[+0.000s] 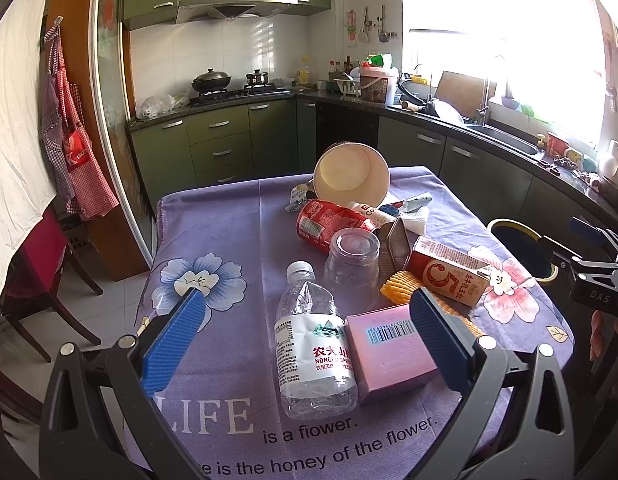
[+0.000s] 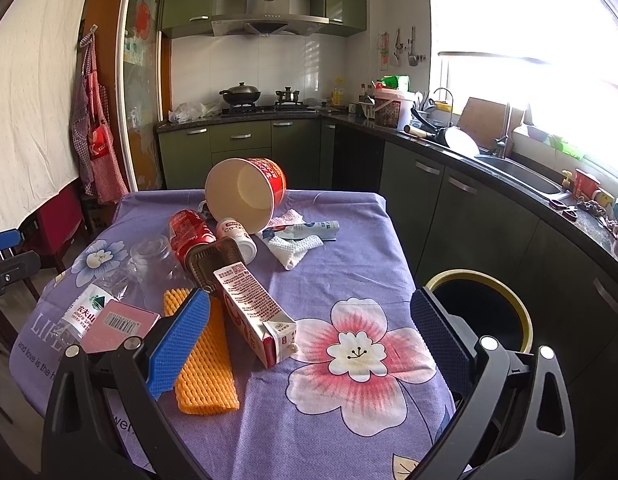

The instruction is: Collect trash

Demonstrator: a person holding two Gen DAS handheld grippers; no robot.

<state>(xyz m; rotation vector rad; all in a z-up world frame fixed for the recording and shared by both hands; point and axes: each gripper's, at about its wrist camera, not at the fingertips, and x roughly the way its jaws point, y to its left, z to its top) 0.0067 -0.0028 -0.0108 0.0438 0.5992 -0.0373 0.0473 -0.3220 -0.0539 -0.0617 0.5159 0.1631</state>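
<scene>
left tongs (image 1: 305,336) wide apart, empty, over water bottle (image 1: 315,344) labelled "nongfu spring" | right tongs (image 2: 309,332) wide apart, empty | pink box (image 1: 389,352) touching bottle | tablecloth (image 1: 229,232) reads "life is a flower" | bin (image 2: 485,316) beside table

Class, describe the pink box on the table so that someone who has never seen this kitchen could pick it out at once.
Start at the purple flowered tablecloth and go to its near edge, by the printed word LIFE. There the pink box lies right beside a clear water bottle. It is the only pink carton in the litter, with a barcode on top.
</scene>
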